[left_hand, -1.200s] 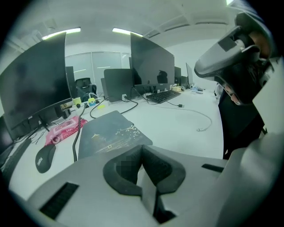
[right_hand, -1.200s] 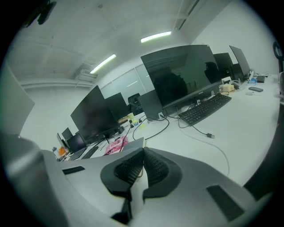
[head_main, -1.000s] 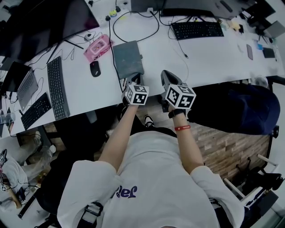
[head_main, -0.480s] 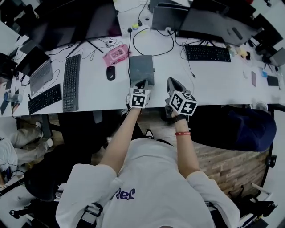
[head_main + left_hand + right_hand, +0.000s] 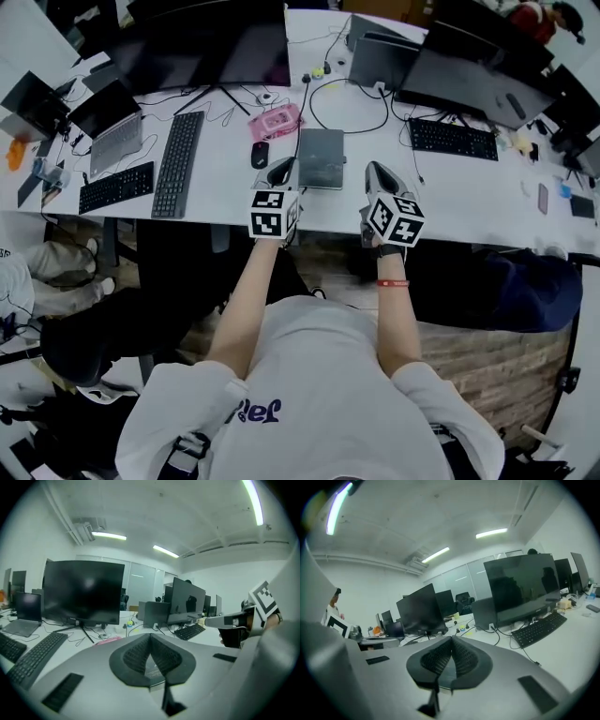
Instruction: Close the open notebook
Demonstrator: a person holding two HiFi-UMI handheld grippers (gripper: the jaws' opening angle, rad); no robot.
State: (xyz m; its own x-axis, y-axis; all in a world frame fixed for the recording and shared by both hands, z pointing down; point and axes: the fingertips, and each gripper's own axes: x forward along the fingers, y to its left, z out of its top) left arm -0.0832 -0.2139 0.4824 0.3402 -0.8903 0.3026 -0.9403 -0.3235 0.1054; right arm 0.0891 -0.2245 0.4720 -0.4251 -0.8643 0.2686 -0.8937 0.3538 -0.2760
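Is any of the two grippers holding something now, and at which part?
Nothing is held. The left gripper and the right gripper both have their jaws together with nothing between them; the grey notebook lies ungripped on the desk.

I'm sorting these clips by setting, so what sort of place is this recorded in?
Most likely an open-plan office: a long white desk carries several monitors and keyboards, and the left gripper view shows ceiling strip lights and glass partitions behind.
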